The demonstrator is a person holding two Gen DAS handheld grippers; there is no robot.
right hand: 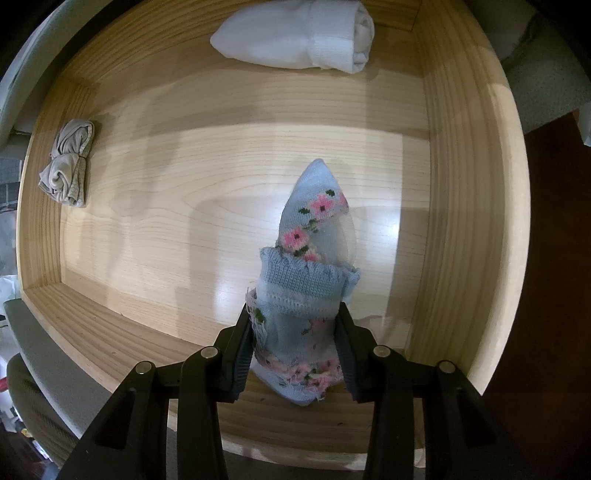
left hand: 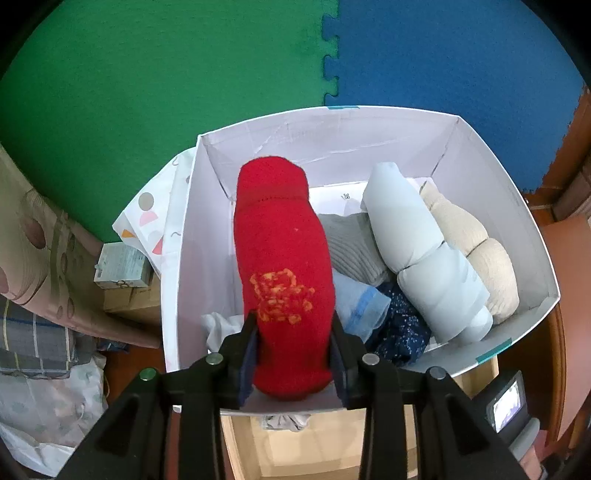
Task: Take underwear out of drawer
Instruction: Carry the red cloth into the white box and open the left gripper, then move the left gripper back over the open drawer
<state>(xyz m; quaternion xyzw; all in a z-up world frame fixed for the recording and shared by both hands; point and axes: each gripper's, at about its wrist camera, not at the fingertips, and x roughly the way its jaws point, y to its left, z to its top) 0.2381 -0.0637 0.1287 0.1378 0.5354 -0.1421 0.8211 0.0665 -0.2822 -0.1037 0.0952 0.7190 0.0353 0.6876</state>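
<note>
Green and blue foam mats (left hand: 184, 74) lie beyond a white box (left hand: 192, 236) of rolled garments. Over it we see the left gripper (left hand: 293, 350) pointing down and forward, its jaws clamped on a red roll with orange embroidery (left hand: 282, 266). Our right gripper (right hand: 295, 347) angles down into the wooden drawer (right hand: 469, 221), jaws pressed on a pale blue flowered roll (right hand: 310, 266). Still on the drawer floor we see a white roll (right hand: 295, 35) at the far side and a beige bundle (right hand: 70, 162) well left.
</note>
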